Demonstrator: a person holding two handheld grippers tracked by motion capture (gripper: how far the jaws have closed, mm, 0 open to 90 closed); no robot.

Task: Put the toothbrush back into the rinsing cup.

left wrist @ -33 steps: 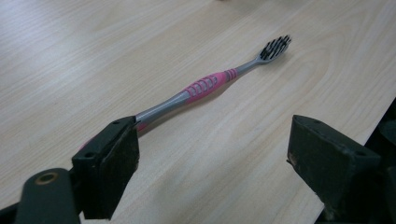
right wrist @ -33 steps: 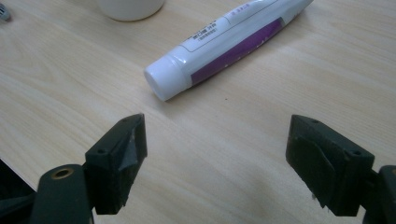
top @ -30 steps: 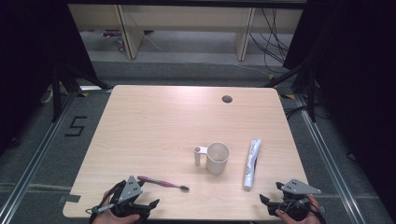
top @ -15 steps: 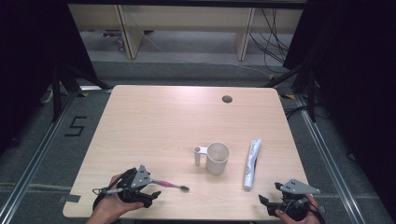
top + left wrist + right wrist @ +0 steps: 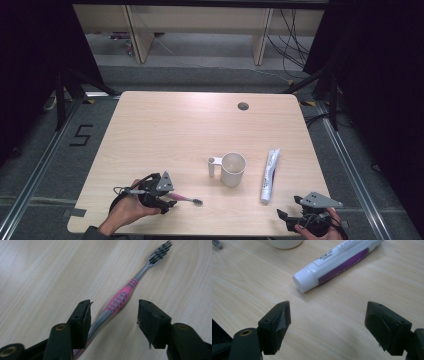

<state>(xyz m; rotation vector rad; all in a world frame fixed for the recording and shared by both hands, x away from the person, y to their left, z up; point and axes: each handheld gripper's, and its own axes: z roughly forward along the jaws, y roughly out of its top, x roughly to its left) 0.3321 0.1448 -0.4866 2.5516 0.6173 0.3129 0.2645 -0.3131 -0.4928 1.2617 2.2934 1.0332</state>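
Having slid right along the bench (image 5: 165, 125), left claw (image 5: 113, 315) straddles the toothbrush (image 5: 120, 301), released to grasp; right claw (image 5: 325, 322) waits released by the toothpaste (image 5: 337, 262).

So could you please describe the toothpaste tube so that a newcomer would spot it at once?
Start at the white mug near the middle of the wooden table. To its right lies the toothpaste tube, lengthwise, cap toward the person. It is white with a purple stripe, unlike the thin pink toothbrush on the mug's other side.
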